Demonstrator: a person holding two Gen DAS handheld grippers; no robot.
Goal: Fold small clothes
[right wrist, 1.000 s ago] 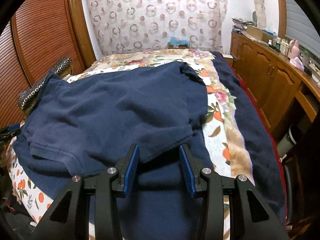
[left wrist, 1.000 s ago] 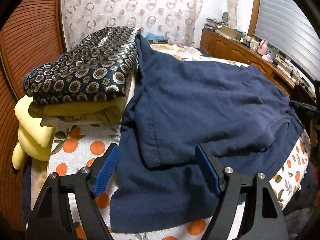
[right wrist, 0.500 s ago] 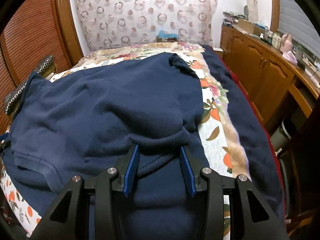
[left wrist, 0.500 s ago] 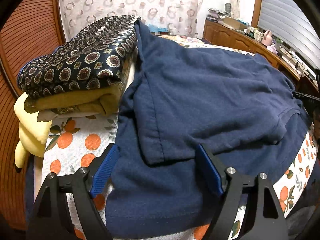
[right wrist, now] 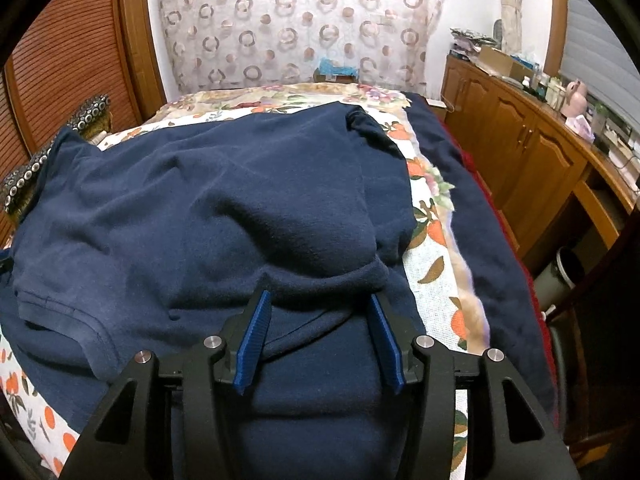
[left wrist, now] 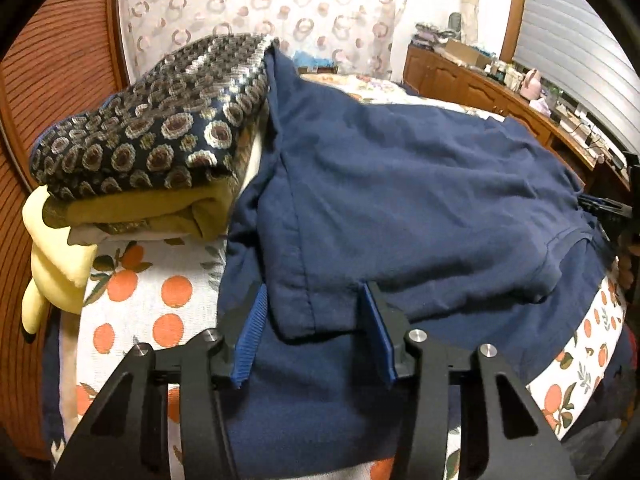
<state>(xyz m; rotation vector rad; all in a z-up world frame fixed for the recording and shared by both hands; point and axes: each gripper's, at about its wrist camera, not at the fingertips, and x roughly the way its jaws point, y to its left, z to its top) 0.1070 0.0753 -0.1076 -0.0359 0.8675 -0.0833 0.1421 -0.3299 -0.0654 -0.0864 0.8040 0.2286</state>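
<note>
A navy blue shirt [left wrist: 400, 192] lies spread on the bed, its near part doubled over itself. My left gripper [left wrist: 314, 292] sits low at the near left, and the hemmed corner of the upper layer lies flat between its blue pads. Its jaws are closing but are not pressing the cloth. In the right wrist view the shirt [right wrist: 208, 208] fills the bed, with a rounded bulge of fabric at my right gripper [right wrist: 319, 296]. Those jaws are opening, and the bulge rests loosely between the pads.
A stack of folded clothes [left wrist: 152, 148], patterned on top and mustard below, stands left of the shirt beside yellow padding [left wrist: 52, 264]. The orange-print sheet [left wrist: 160, 292] covers the bed. Wooden cabinets [right wrist: 520, 140] and a bin [right wrist: 568, 272] line the right side.
The left jaws have narrowed around the shirt's hem corner. The right jaws have widened, and the cloth in front of them has bunched into a bulge.
</note>
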